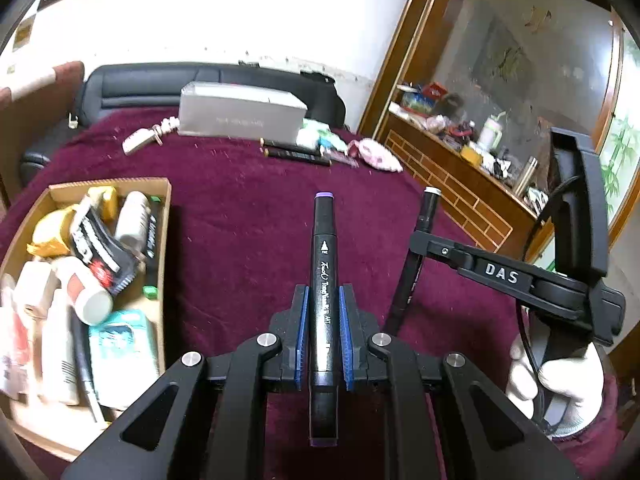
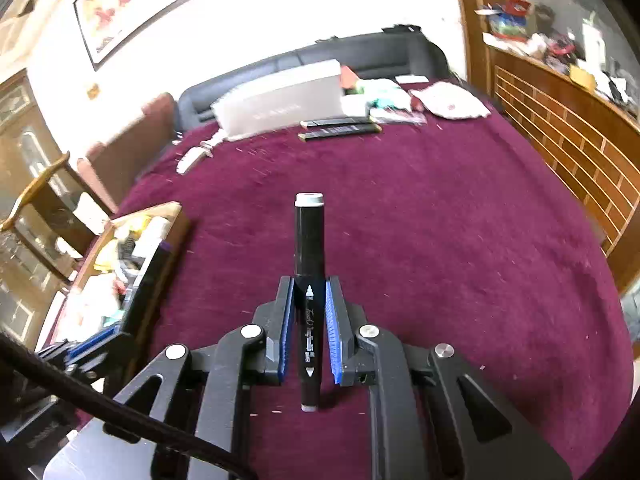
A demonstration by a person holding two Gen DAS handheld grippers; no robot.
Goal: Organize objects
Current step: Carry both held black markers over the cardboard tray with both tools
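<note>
My left gripper [image 1: 323,300] is shut on a black marker with a purple cap [image 1: 325,240], which points forward above the maroon tablecloth. My right gripper [image 2: 308,292] is shut on a black marker with a grey-white cap [image 2: 309,236]; it also shows in the left wrist view as the right gripper [image 1: 416,236], to the right of my left one, held by a white-gloved hand [image 1: 560,380]. A cardboard box [image 1: 164,216] full of packets and bottles sits at the left, and shows as the cardboard box [image 2: 176,216] in the right wrist view. My left gripper [image 2: 96,344] edges in at the lower left there.
Two more dark markers [image 1: 296,152] lie at the far side by a grey carton [image 1: 240,114], a white plug with cord [image 1: 140,140] and pale packets [image 1: 380,154]. A black sofa [image 1: 160,84] stands behind the table. A cluttered wooden shelf [image 1: 460,148] runs along the right.
</note>
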